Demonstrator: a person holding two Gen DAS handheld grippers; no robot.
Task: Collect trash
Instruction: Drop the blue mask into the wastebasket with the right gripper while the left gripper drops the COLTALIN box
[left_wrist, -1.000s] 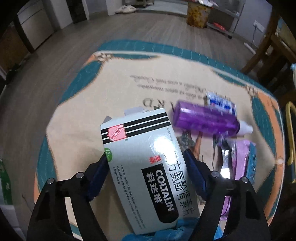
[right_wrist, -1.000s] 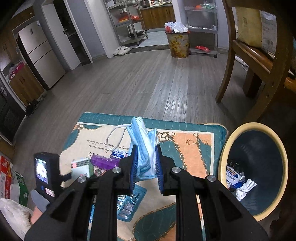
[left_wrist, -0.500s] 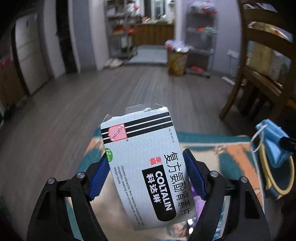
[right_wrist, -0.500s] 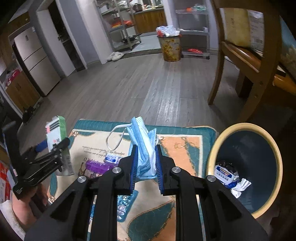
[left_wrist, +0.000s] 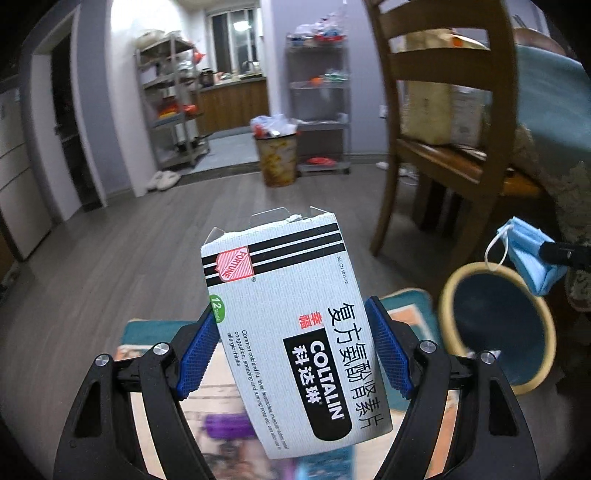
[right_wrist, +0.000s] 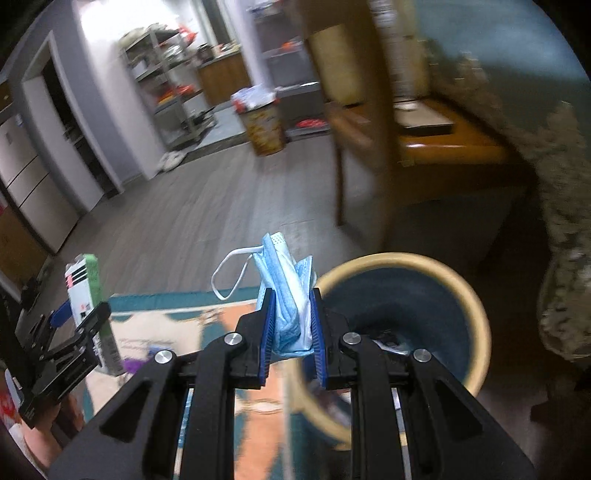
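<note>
- Left gripper (left_wrist: 295, 347): clamped on the medicine box (left_wrist: 295, 325). Blue pads (left_wrist: 197, 354) press both long sides of the box. The box is held in the air, tilted, printed face toward the camera, torn flap end away from the gripper.
- Right gripper (right_wrist: 291, 328): closed narrowly on the folded blue face mask (right_wrist: 286, 295). The mask stands up out of the jaws; its white ear loop (right_wrist: 231, 275) hangs free to the left.
- Trash bin (right_wrist: 413, 314): yellow rim, dark blue interior, standing on the floor. The mask is held over the near left portion of the rim. Some trash lies inside the bin; detail is blurred.
- In the left wrist view the medicine box is left of the bin (left_wrist: 498, 325) and apart from it.
- Mat (right_wrist: 166, 314): teal border, lies on the floor just left of the bin. A purple bottle (left_wrist: 229, 432) lies on it, blurred.
- Wooden chair (left_wrist: 443, 129): stands beyond the bin.
- Second, full waste basket (left_wrist: 277, 155): far beyond the bin, beside metal shelving.
</note>
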